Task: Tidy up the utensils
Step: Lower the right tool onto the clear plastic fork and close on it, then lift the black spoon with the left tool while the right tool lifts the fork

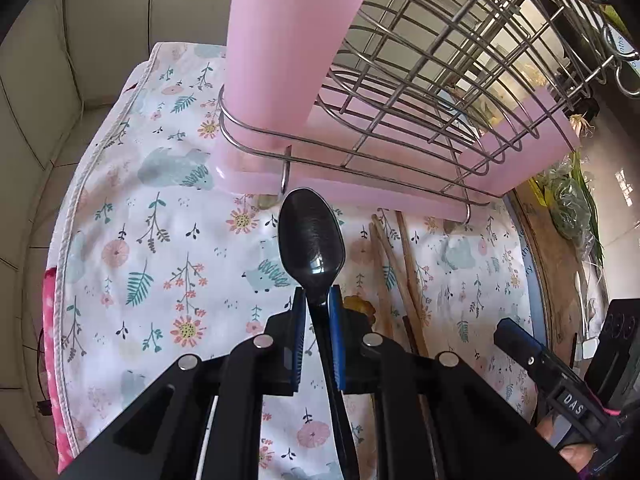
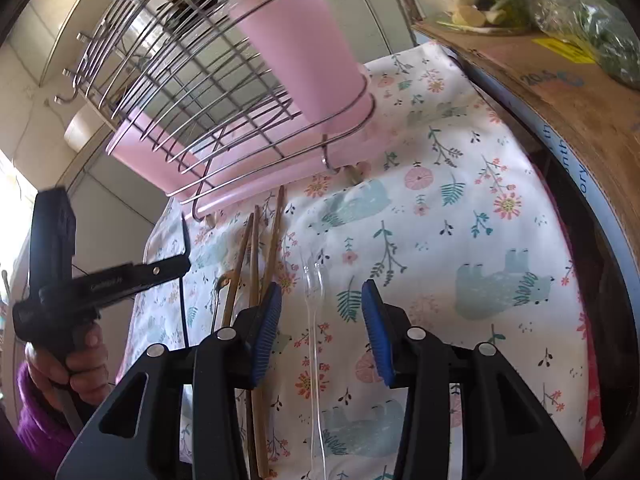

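- One black plastic spoon [image 1: 312,240] is clamped in the left gripper [image 1: 318,300]. The two blue pads [image 1: 335,332] squeeze its thin neck, just under the bowl. The bowl sticks out past the pads, above the cloth and in front of the rack.
- Only the spoon's bowl and neck show well. Its handle runs down between the black arms and is mostly hidden.
- The right gripper [image 2: 322,320] has its two blue pads [image 2: 266,332] standing apart. They press on nothing.
- One clear plastic fork [image 2: 316,320] lies on the cloth between those pads. It is see-through and hard to make out, and its handle end is cut off at the bottom.
- About three wooden chopsticks [image 2: 256,256] lie together just left of the fork. Their lower ends hide behind the gripper, so the count is not sure.
- One wire dish rack [image 1: 420,92] stands on one pink tray [image 1: 520,160].
- One pink cup [image 1: 276,48] stands in the rack's corner ring. Its top is cut off in the left view.
- One flowery cloth with bears [image 2: 460,220] covers the table.
- One hand [image 2: 80,364] with a purple sleeve holds the left gripper's handle.
- Some greens in a plastic bag [image 2: 580,12] sit on a cardboard box, blurry and cut off.
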